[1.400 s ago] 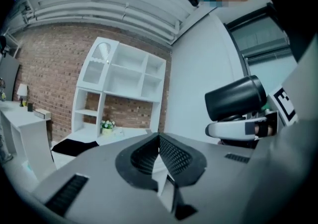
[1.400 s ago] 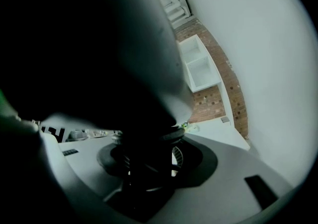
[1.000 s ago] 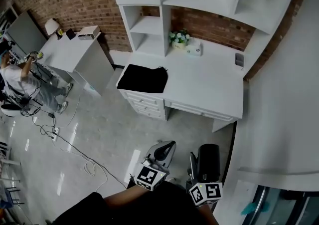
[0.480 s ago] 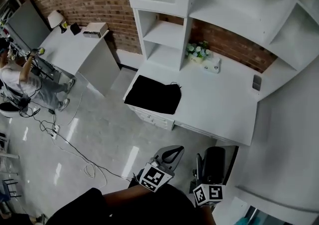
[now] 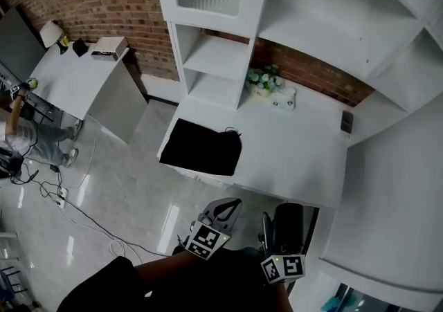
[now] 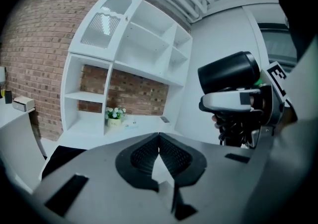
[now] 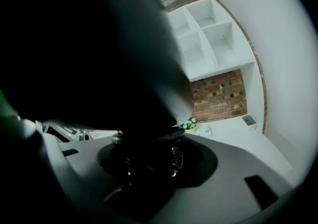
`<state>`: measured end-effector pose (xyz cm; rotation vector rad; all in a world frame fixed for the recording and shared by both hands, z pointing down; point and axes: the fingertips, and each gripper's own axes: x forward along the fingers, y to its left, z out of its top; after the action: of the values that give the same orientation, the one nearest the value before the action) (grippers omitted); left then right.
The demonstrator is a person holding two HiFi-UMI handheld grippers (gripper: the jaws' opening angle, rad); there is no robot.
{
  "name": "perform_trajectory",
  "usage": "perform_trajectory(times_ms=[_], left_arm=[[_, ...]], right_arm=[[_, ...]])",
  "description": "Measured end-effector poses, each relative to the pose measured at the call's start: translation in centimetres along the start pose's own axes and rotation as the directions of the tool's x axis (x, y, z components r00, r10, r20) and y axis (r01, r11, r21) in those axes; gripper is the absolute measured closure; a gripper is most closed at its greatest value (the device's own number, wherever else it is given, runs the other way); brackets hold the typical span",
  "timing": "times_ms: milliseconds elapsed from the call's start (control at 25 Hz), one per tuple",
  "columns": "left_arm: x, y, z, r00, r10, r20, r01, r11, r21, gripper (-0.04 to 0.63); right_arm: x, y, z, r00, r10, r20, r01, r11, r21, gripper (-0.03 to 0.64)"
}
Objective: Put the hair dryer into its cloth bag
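Head view: dryer (image 5: 291, 215) in right claw (image 5: 282, 236)

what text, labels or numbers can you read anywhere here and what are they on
No word or number can be read anywhere.
Left cube and right cube: black and white square patterns only, no letters.
Flower pot: a faint mark, too small and blurred to read.
Hair dryer: no print shows.
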<state>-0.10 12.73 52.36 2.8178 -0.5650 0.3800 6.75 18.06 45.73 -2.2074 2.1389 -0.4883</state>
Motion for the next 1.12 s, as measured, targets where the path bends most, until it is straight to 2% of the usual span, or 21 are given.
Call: perform_trajectory(times_ms=[320, 560, 760, 1120], left_arm=[[0.2, 5.1, 0.7, 0.997, 0.07, 0.041, -0.07, 0.998, 0.0, 0.578], [-0.9, 10.3, 1.6, 0.971, 0.208, 0.119, -0.212, 0.977, 0.024, 0.578], [1.6, 12.7, 0.1, 0.975, 0.217, 0.041, -0.217, 0.976, 0.012, 0.578], [8.1, 15.7, -3.3, 0.96, 0.264, -0.093, -0.262, 0.965, 0.031, 0.577]], right_arm=[[3.6, -0.1, 0.9, 1.0, -0.012, -0.02, 0.011, 0.999, -0.053, 0.402], [6.1, 0.2, 0.7, 0.999, 0.019, -0.027, -0.021, 0.996, -0.084, 0.402], [8.1, -0.8, 0.6, 0.999, 0.03, -0.033, -0.032, 0.996, -0.078, 0.402], [12.2, -3.6, 0.4, 0.995, 0.076, -0.061, -0.082, 0.992, -0.1, 0.402]])
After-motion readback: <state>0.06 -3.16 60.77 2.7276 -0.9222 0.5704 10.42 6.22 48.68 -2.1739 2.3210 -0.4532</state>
